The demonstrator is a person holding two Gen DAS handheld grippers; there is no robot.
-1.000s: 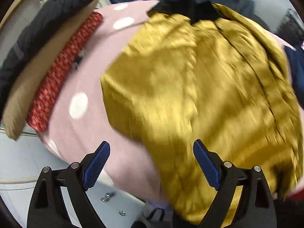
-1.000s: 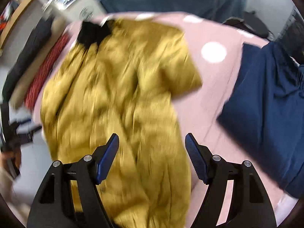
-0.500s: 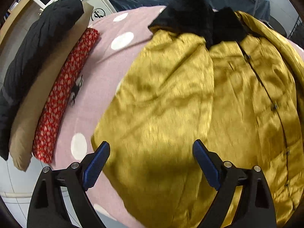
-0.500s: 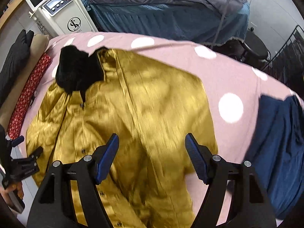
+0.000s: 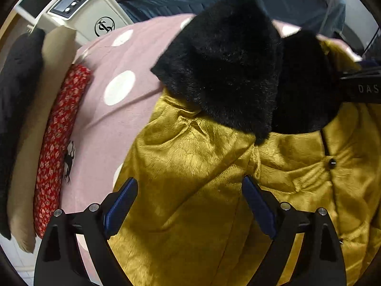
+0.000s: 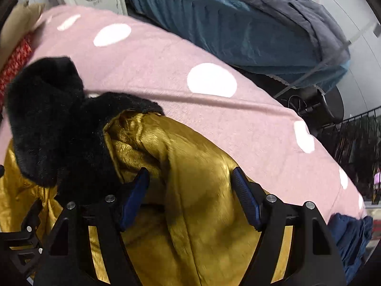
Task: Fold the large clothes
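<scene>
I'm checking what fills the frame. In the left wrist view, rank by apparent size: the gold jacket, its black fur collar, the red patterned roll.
1. gold jacket
2. black fur collar, though nearness may inflate it
3. red patterned roll

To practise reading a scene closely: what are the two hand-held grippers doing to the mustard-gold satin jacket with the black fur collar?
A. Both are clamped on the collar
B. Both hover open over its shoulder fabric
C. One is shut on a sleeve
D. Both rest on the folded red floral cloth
B: the left gripper and right gripper each show blue pads spread wide apart over the mustard-gold satin jacket, below its black fur collar, gripping nothing.
</scene>
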